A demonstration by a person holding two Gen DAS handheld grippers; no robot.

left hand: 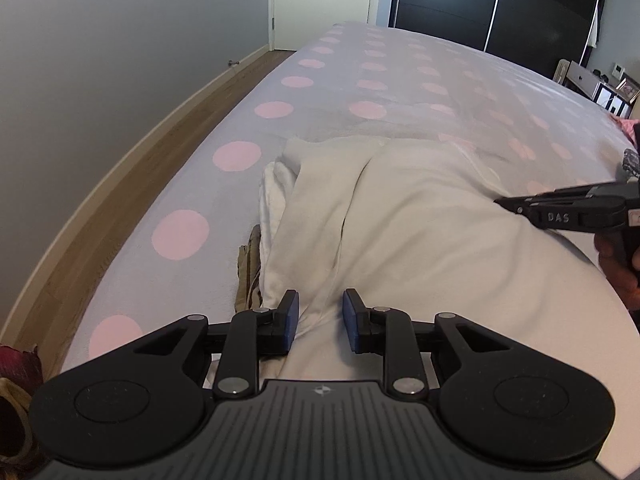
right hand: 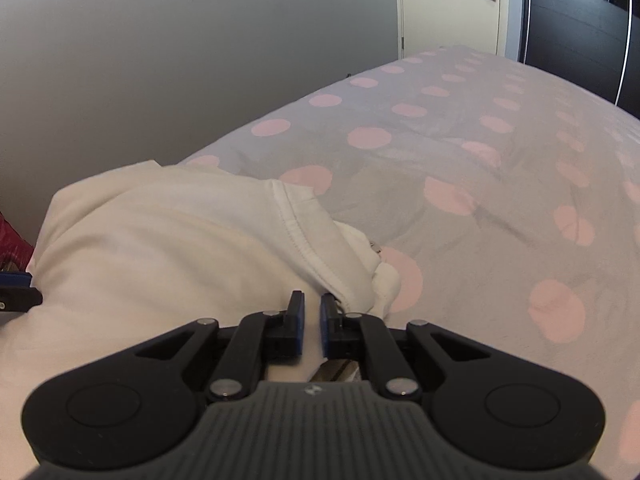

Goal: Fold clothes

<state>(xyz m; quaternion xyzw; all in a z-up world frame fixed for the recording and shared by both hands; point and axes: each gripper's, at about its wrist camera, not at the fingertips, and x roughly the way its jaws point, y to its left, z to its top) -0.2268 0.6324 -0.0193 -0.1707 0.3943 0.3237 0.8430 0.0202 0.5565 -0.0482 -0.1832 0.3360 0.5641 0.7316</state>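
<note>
Because the cream garment (left hand: 400,216) lies spread across the near part of the bed (left hand: 400,80), on the grey cover with pink dots, both tools work from its near edge, one at each side. In the left wrist view the left hand-held gripper (left hand: 320,316) is released, its blue pads wide apart with a ridge of cloth running up between them; it seems poised to pinch that fold rather than already holding it. In the right wrist view the right hand-held gripper (right hand: 312,320) has its pads drawn close, a narrow gap left, with pale fabric between them beside the stitched hem (right hand: 296,228). It looks clenched on the garment's edge, though the pictures do not settle whether the cloth is truly pinched. Holding two points along one edge would let the person lift and carry that edge over evenly. A brownish piece of cloth (left hand: 248,272) peeks from under the garment's left side.
</note>
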